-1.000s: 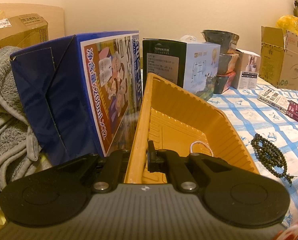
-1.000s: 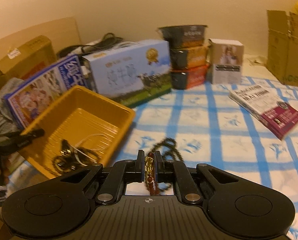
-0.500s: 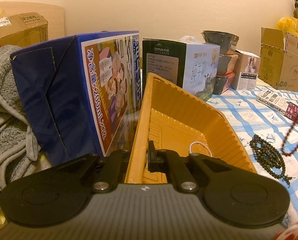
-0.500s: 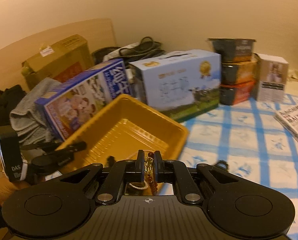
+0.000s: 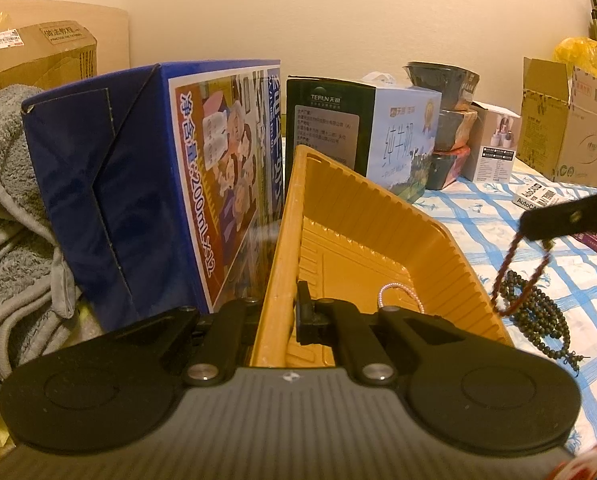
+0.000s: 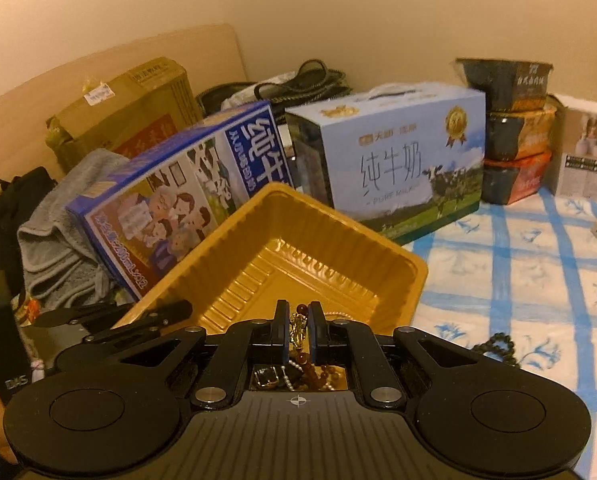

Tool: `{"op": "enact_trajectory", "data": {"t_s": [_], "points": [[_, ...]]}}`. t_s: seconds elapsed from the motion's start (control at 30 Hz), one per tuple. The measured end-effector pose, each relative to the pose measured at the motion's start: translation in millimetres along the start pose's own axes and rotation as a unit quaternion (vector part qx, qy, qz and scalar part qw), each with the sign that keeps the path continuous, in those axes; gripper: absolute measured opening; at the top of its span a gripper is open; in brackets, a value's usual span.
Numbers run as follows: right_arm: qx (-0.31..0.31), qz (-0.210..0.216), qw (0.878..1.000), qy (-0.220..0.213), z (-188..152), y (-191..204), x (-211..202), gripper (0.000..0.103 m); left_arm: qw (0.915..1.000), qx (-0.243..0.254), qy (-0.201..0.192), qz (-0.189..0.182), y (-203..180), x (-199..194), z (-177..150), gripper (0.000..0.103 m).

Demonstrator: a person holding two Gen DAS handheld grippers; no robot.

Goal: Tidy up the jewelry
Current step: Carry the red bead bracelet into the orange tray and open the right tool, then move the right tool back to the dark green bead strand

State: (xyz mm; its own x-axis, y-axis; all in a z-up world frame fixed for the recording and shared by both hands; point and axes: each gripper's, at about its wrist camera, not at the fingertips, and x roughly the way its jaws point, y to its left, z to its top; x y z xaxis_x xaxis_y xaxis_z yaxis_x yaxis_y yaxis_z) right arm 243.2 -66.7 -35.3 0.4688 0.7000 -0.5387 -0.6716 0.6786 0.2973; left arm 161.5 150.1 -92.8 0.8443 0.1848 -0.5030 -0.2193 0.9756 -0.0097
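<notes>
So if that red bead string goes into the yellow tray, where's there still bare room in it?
The far half of the yellow tray is bare ribbed floor, bordered by its back walls. The near end, under the right gripper, is crowded with jewelry. Bare checked cloth lies right of the tray, in front of the light blue milk box.

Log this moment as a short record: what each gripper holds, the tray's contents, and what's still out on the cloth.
left gripper: shut on the near wall of the yellow tray, holding it tilted
right gripper: shut on a red-brown bead bracelet with a gold charm, hanging beside the tray's rim
tray contents: a white pearl strand; other pieces below the right gripper, too hidden to name
still out: dark bead necklace on the blue checked cloth
</notes>
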Motion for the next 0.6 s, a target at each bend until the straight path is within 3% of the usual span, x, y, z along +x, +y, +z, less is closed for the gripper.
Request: {"op": "enact_trajectory", "data": {"t_s": [0.37, 0.43, 0.5, 0.6], "points": [[0.01, -0.018, 0.999, 0.028, -14, 1, 37, 0.01, 1.0, -0.001, 0.001, 0.0, 0, 0, -1, 0.005], [0.012, -0.019, 0.999, 0.029, -15, 0, 37, 0.015, 1.0, -0.001, 0.001, 0.0, 0, 0, -1, 0.005], [0.014, -0.021, 0.999, 0.025, -17, -2, 34, 0.034, 1.0, -0.002, 0.001, 0.001, 0, 0, -1, 0.005], [0.015, -0.024, 0.999, 0.021, -21, -3, 27, 0.043, 1.0, -0.002, 0.001, 0.001, 0, 0, -1, 0.005]]}}
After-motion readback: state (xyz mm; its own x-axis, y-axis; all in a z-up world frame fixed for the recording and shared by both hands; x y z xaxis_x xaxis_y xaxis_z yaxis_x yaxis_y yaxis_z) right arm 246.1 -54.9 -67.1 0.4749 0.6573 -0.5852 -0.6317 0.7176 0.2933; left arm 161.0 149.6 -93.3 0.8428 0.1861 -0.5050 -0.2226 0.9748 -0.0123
